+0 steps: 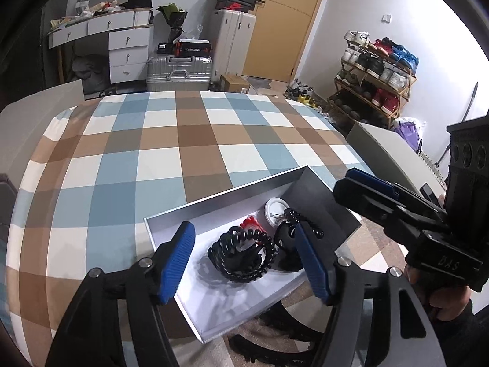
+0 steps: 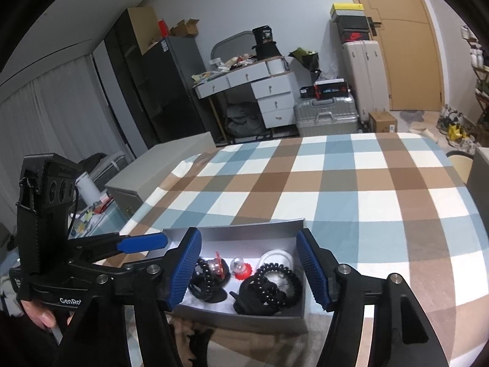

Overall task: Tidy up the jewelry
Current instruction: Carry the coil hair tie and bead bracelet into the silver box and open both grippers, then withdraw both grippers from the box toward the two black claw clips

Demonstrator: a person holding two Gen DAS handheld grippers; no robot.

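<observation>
Left wrist view: shallow grey cardboard box (image 1: 214, 202) with white floor, sitting at near edge of worktop under blue, brown and white checked cloth (image 1: 183, 140). Inside the box: coiled black spiral hair ties (image 1: 241, 253), a small red piece (image 1: 250, 224), a white round disc (image 1: 275, 211), a black clip-like piece (image 1: 285, 238). Left gripper (image 1: 244, 263) hovers over the box, blue-padded fingers (image 1: 180, 263) spread, grasping nothing. Right gripper (image 1: 360, 189) enters from the right, above the box's raised dark flap (image 1: 324, 208).

Right wrist view: right gripper (image 2: 249, 267) fingers released, nothing between them; same box (image 2: 244, 315) below, holding black spiral ties (image 2: 275, 284), clear-and-red bauble (image 2: 241, 267), white ring (image 2: 276, 257). A hand (image 2: 39, 312) grips the left tool.
</observation>
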